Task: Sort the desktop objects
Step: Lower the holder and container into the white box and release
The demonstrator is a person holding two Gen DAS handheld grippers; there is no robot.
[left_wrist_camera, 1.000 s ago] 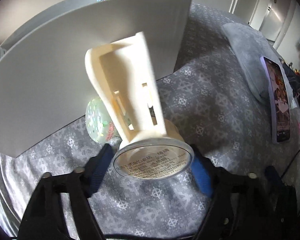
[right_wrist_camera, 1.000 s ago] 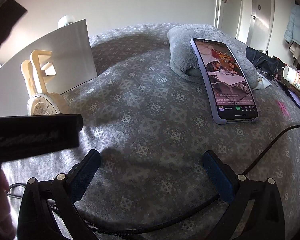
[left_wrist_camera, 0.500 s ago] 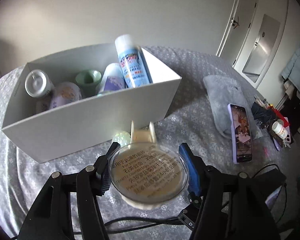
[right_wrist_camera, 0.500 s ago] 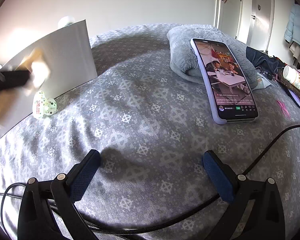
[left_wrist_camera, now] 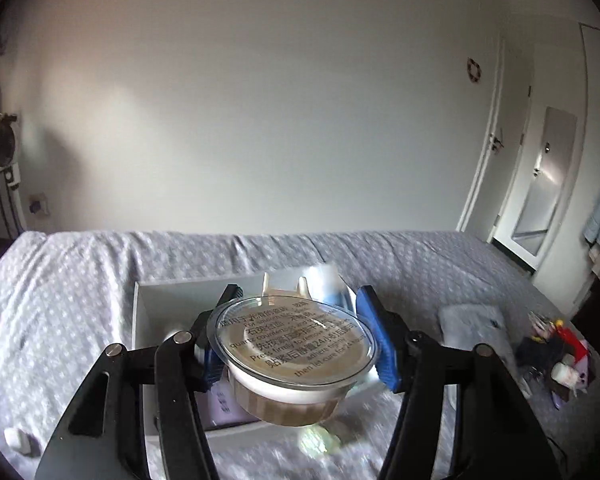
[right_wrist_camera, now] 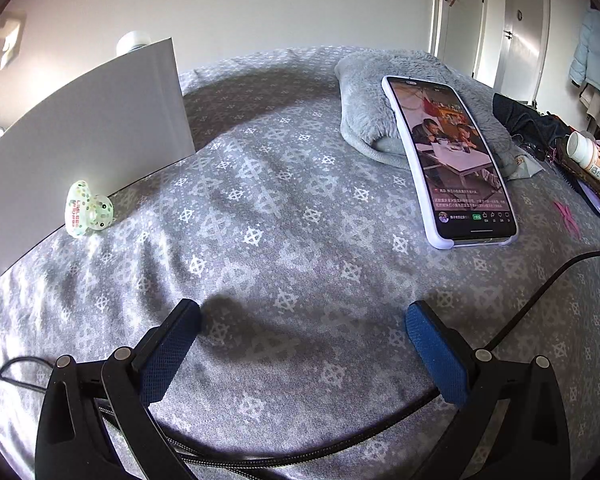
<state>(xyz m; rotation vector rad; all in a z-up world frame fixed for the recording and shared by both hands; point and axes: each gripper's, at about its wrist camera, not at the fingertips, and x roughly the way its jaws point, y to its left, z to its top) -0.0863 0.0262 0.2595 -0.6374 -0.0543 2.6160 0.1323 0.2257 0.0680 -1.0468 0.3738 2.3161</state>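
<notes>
My left gripper (left_wrist_camera: 296, 332) is shut on a cream holder with a round clear suction base (left_wrist_camera: 292, 340) and holds it high above the white storage box (left_wrist_camera: 140, 320). A blue-and-white spray bottle (left_wrist_camera: 330, 284) stands in the box behind it. A small speckled green egg toy (right_wrist_camera: 87, 209) lies on the bed against the box's front wall (right_wrist_camera: 84, 136); it also shows blurred in the left wrist view (left_wrist_camera: 318, 438). My right gripper (right_wrist_camera: 302, 354) is open and empty, low over the grey patterned bedcover.
A phone in a lilac case (right_wrist_camera: 448, 160) leans on a grey fluffy cushion (right_wrist_camera: 364, 92) at the right. A pill bottle (right_wrist_camera: 590, 156) and clutter lie at the far right edge. A black cable (right_wrist_camera: 540, 292) runs under the right gripper.
My left gripper has lifted the holder up from beside the egg toy to well above the box, and the view has tilted up to the wall. The right gripper has not moved.
</notes>
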